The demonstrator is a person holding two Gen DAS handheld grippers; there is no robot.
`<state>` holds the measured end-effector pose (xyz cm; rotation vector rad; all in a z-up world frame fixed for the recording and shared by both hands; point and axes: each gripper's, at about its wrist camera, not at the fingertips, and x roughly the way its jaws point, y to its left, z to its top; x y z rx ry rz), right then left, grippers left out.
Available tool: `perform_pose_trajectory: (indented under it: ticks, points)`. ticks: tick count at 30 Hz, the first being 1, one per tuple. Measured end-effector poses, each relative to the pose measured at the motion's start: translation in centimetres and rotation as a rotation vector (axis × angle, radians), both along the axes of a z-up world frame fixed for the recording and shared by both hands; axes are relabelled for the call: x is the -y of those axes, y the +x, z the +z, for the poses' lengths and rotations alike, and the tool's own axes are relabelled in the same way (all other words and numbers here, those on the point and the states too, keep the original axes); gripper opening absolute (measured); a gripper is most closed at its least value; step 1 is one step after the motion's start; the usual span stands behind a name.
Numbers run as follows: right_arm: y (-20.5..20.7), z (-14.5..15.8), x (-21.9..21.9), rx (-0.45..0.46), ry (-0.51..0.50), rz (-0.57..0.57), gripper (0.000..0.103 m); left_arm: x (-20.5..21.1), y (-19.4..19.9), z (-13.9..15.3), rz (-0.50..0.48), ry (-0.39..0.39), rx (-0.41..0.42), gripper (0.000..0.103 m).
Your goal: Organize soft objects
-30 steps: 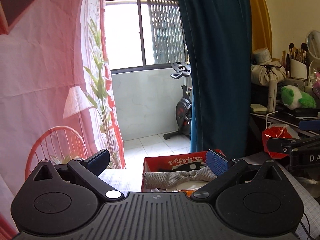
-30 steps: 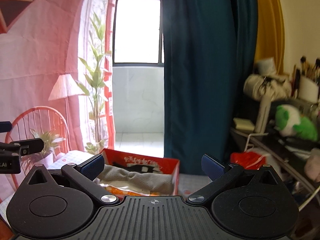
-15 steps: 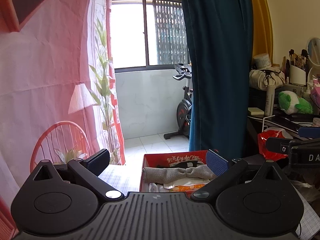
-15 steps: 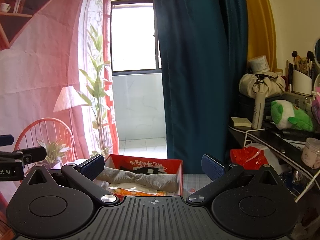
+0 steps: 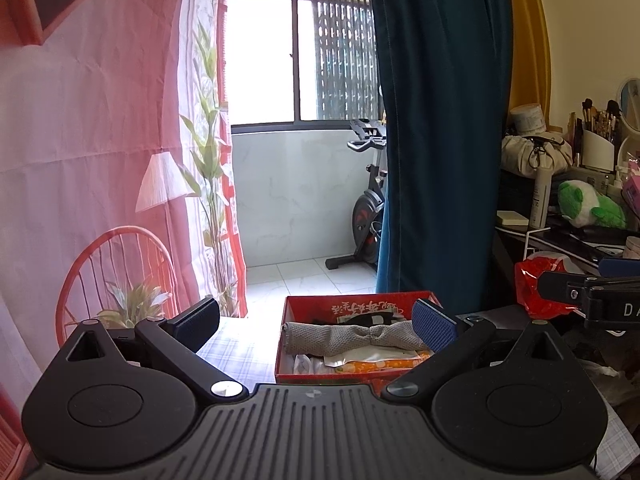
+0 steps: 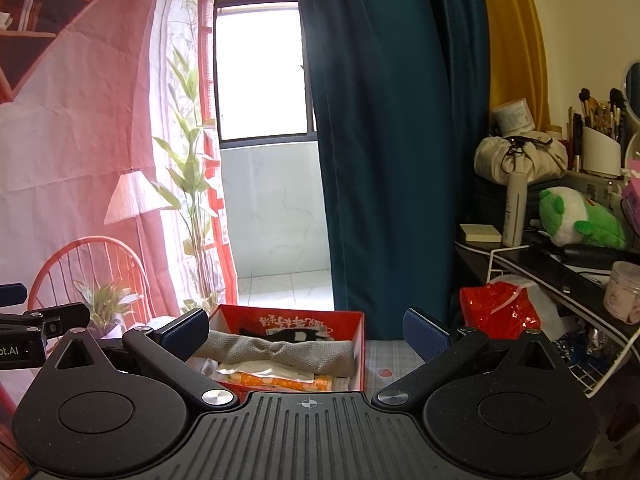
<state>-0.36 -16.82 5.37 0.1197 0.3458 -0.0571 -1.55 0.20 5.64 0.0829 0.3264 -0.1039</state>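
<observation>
A red cardboard box [image 5: 296, 307] [image 6: 360, 330] stands on a checked tablecloth ahead of both grippers. A rolled grey cloth [image 5: 352, 336] [image 6: 280, 350] lies across it, over a black item, white cloth and an orange-patterned packet [image 6: 276, 382]. My left gripper [image 5: 316, 320] is open and empty, held above and short of the box. My right gripper [image 6: 306, 334] is open and empty, at about the same height. The right gripper also shows at the right edge of the left wrist view [image 5: 592, 296].
A checked tablecloth [image 6: 384, 354] covers the table. A dark teal curtain [image 6: 400, 140] hangs behind the box. A cluttered shelf at right holds a green plush [image 6: 580, 220], a red bag [image 6: 496, 312], a jar and a wire rack [image 6: 600, 356]. A pink backdrop [image 5: 100, 160] hangs at left.
Both grippers have pulled back and risen slightly from the box, so more of the room shows. The jaws stayed open. The box contents have not moved.
</observation>
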Motion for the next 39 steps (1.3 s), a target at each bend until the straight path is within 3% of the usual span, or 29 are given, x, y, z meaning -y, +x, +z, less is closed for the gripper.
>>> perform_pose_trajectory:
  ticks: [39]
  points:
    - [-0.01, 0.38, -0.34, 0.002, 0.003, 0.0, 0.103, -0.45, -0.14, 0.26, -0.002, -0.009, 0.001, 0.103]
